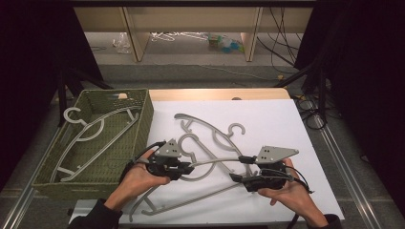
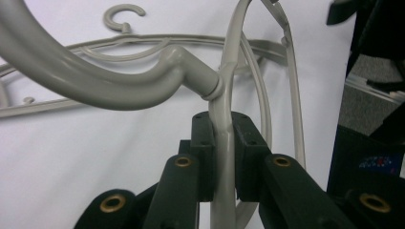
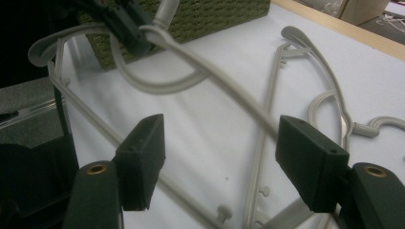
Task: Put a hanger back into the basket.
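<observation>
A grey plastic hanger [image 1: 216, 162] is lifted a little off the white table top [image 1: 286, 124], and my left gripper [image 1: 188, 169] is shut on it. In the left gripper view the jaws pinch its thin arm just below the hook's neck [image 2: 210, 86]. My right gripper [image 1: 241, 168] is open, one jaw on each side of the same hanger's arm [image 3: 224, 88] without touching it. A second grey hanger [image 1: 210, 130] lies flat on the table behind the held one. A third hanger [image 1: 95, 136] rests inside the green woven basket [image 1: 144, 129] at the left.
The basket's near corner [image 3: 210, 16] stands close to my left gripper. The table's wooden far edge [image 1: 215, 94] runs behind the white sheet. Black stands and cables [image 1: 310, 76] flank the table, and shelving [image 1: 191, 24] stands on the floor beyond.
</observation>
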### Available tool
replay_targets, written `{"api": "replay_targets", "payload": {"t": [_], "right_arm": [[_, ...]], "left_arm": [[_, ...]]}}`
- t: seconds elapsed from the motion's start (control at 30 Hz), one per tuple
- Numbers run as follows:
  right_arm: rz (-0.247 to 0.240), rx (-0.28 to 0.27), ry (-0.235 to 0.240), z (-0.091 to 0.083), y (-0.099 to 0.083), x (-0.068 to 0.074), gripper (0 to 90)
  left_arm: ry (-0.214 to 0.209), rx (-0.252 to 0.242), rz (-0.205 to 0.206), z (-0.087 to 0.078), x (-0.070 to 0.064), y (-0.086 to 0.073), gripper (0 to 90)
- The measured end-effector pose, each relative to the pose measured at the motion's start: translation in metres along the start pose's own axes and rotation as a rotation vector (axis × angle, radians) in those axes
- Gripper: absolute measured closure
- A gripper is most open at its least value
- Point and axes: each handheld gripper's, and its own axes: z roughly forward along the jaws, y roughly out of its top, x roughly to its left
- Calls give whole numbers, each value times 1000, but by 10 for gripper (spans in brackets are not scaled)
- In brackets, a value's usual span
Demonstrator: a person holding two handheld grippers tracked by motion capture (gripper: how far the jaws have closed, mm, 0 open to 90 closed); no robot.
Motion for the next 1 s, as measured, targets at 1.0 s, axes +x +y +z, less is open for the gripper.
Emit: {"api": "replay_targets", "payload": {"t": [1.0], "right_arm": [[52,39,0,3,-28,3,293]], "left_arm": [[84,-145,-34,-51,10,28,806]]}}
